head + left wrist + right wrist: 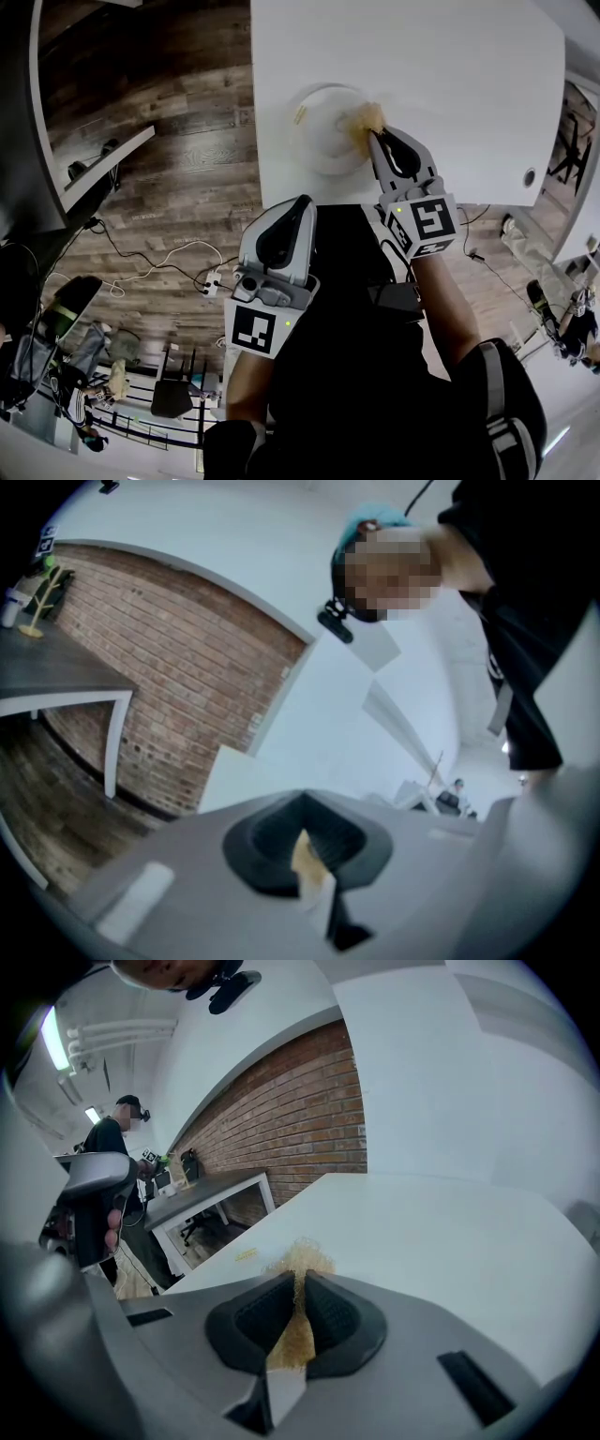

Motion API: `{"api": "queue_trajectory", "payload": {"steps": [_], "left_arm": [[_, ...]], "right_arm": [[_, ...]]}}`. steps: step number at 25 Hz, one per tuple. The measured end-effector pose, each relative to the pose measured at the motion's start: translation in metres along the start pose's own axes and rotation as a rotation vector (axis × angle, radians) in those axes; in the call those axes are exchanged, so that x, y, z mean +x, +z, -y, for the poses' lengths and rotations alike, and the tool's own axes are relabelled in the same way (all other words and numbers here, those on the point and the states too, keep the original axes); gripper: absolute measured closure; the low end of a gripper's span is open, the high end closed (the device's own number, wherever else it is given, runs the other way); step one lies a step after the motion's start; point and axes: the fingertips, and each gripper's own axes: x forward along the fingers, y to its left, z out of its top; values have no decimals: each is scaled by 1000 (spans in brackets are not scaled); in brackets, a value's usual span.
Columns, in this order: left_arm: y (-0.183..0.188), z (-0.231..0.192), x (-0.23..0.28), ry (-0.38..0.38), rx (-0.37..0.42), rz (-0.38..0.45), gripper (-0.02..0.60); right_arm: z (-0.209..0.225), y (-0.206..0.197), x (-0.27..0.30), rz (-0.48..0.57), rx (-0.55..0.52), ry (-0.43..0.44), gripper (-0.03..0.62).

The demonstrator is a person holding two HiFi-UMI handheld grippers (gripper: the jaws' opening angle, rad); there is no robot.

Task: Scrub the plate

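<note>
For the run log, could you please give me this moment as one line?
right gripper shut on scrubber at plate | left gripper shut on tan scrap, off the table

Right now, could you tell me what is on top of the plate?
A tan scrubber, held in the jaws of the right gripper, sits over the plate on its right side; a yellowish scrap lies at its left rim. Scrubber and jaws cover the plate beneath them.

No words, numbers or brands that we can read anywhere. The cube (255, 330) on the left gripper (306, 201) and the cube (429, 221) on the right gripper (373, 136) show us only black-and-white square patterns (no letters).
</note>
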Motion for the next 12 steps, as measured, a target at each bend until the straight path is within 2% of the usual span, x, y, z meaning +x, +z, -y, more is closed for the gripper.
{"api": "queue_trajectory", "payload": {"steps": [12], "left_arm": [[3, -4, -13, 53, -3, 29, 578]], "right_arm": [[-28, -1, 12, -1, -24, 79, 562]]}}
